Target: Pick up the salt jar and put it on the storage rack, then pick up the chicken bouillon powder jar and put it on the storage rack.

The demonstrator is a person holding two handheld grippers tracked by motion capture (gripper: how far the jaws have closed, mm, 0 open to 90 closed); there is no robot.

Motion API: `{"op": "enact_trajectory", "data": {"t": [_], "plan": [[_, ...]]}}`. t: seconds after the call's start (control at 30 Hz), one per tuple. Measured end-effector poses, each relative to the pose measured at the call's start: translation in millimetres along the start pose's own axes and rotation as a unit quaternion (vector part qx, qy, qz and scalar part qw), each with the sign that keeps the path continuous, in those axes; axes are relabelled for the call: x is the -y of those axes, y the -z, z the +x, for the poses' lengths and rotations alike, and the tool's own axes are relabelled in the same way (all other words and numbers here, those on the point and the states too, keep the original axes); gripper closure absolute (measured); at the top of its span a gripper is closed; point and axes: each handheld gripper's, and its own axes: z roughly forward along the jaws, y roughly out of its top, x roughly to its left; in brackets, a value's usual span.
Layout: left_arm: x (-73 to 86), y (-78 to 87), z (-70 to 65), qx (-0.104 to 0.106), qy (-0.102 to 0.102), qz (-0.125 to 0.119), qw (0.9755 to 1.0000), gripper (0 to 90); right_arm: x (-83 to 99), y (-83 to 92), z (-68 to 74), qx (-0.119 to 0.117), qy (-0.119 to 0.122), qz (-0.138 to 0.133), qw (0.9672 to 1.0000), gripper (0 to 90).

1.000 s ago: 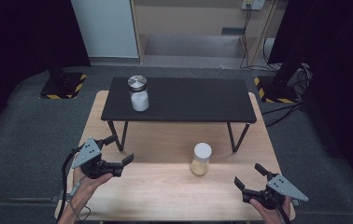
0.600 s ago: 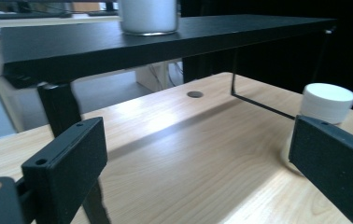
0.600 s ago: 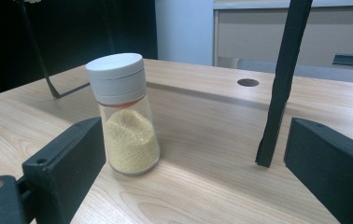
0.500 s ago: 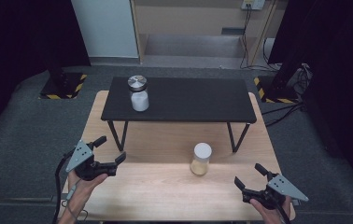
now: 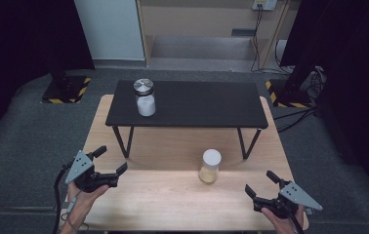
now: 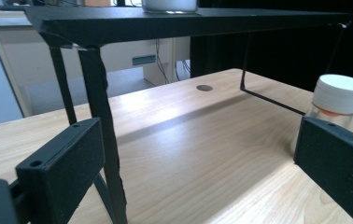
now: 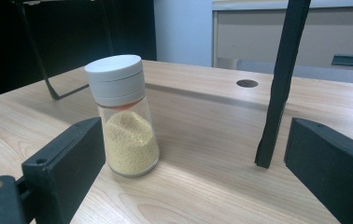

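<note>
My left gripper (image 5: 108, 168) sits low over the near left corner of the wooden table (image 5: 173, 195), held in my left hand (image 5: 82, 200), its cable trailing off the table's edge. Its jaws have just been opening and now stand wide apart with nothing between them; in the left gripper view they frame a front leg of the black riser shelf (image 5: 187, 105) and bare wood beyond.

That shelf stands across the far half of the table on thin black legs. On its left part rests a jar with a metal lid (image 5: 144, 97), upright, with white contents; from my left gripper's camera I see only its base (image 6: 170, 5) at the shelf's edge.

Right of the table's middle, just in front of the shelf's front edge, stands the spice jar (image 5: 210, 166), upright on the wood: clear glass, white cap, yellow grains filling its lower part. It is well apart from both grippers. In the right gripper view it (image 7: 123, 116) stands ahead of my left jaw, not between the pads, and one shelf leg (image 7: 279, 84) rises to the right of it.

My right gripper (image 5: 259, 187) hovers at the near right corner in my right hand (image 5: 282, 222), jaws spread wide and empty, pointing toward the jar.
</note>
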Motion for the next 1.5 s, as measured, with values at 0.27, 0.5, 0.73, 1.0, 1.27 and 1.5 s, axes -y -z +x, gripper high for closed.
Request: {"op": "enact_trajectory", "data": {"t": [0.27,0.5,0.73,1.0,1.27,1.5], "plan": [[1.8,0.7,0.2,0.013,-0.002,0.006,0.9999,0.4,0.7,0.7,-0.2,0.001,-0.002,-0.001,1.0,5.3],[3.0,-0.9,3.1,0.02,-0.002,0.006,0.9998,0.3,0.2,-0.3,-0.7,-0.002,-0.002,-0.002,1.0,5.3],[3.6,-0.1,4.5,0.025,-0.003,0.005,0.9997,0.3,-0.2,0.5,-3.0,-0.008,0.003,-0.007,0.9999,4.8],[3.7,-0.7,6.5,0.033,-0.003,0.011,0.9994,0.3,-7.8,2.1,-5.0,-0.03,0.006,-0.013,0.9995,4.5],[5.2,-0.7,8.3,0.037,0.003,0.01,0.9993,0.3,-26.5,2.3,-10.5,-0.053,-0.004,-0.008,0.9986,5.6],[5.5,-3.6,8.9,0.046,0.006,0.016,0.9988,0.3,-53.0,8.9,-14.3,-0.064,0.003,0.0,0.9979,4.6]]}}
